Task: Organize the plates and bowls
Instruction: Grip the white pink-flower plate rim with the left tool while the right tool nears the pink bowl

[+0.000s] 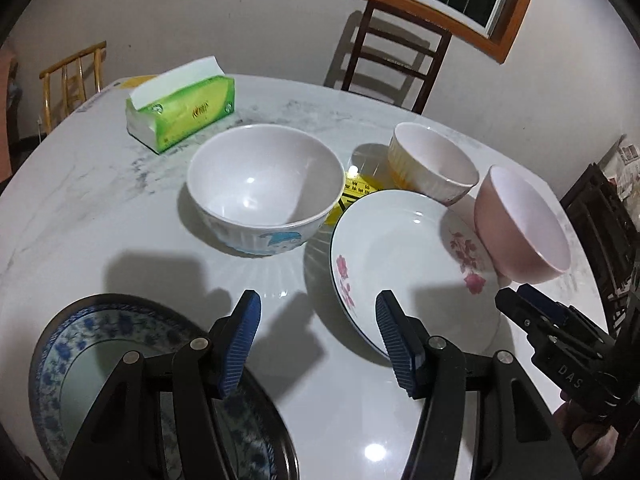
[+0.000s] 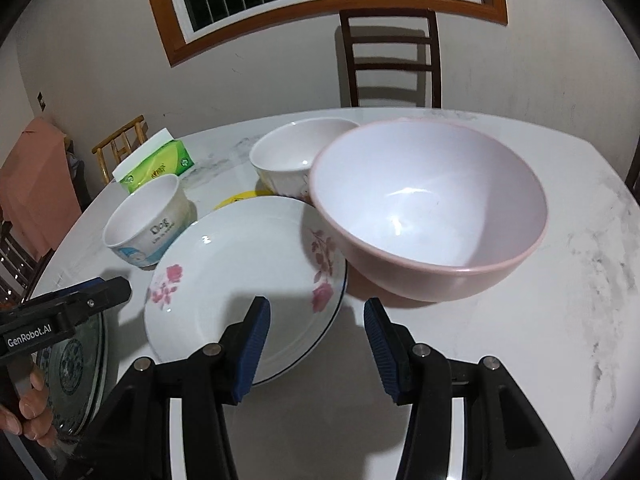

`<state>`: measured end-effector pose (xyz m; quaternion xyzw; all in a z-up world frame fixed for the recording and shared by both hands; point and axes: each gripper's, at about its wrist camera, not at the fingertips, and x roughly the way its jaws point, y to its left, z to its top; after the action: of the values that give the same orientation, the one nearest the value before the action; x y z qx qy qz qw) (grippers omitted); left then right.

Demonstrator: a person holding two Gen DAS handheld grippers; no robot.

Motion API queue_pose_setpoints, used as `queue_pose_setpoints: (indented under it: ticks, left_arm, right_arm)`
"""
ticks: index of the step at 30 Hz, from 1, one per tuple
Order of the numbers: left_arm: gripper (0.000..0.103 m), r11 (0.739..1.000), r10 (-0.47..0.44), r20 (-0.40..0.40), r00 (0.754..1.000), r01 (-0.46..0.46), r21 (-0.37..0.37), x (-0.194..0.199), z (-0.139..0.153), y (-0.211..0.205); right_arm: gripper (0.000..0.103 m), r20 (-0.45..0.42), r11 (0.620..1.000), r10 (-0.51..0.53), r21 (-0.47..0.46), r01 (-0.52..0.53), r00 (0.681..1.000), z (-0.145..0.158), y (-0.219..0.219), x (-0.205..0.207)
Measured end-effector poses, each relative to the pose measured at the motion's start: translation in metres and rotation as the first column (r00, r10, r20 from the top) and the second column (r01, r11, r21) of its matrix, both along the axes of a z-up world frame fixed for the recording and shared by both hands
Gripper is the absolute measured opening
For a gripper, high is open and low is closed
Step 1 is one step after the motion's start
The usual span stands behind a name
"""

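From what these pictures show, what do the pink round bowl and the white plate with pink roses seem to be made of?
The pink round bowl looks like melamine or a similar plastic: soft satin sheen, blurred highlights, thick even rim. Glazed ceramic is possible. The white plate with pink roses looks like glazed porcelain: glossy surface, sharp light spot, printed flowers, thin dark rim line.

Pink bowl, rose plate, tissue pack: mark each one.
pink bowl [image 2: 428, 216], right wrist view, inner wall
rose plate [image 1: 392, 248], left wrist view, bare centre
tissue pack [image 1: 192, 112], left wrist view, green side face
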<state>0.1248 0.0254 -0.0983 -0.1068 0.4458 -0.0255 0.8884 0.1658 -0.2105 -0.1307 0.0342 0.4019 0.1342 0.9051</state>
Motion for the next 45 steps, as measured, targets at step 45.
queue_pose_setpoints:
  ticks: [45]
  left_arm:
    - [0.018,0.993,-0.113,-0.170,0.979,0.108,-0.038,0.046,-0.037,-0.025]
  right_arm:
    - [0.016,-0.188,0.995,0.087,0.061,-0.077,0.978,-0.026,-0.005,0.040]
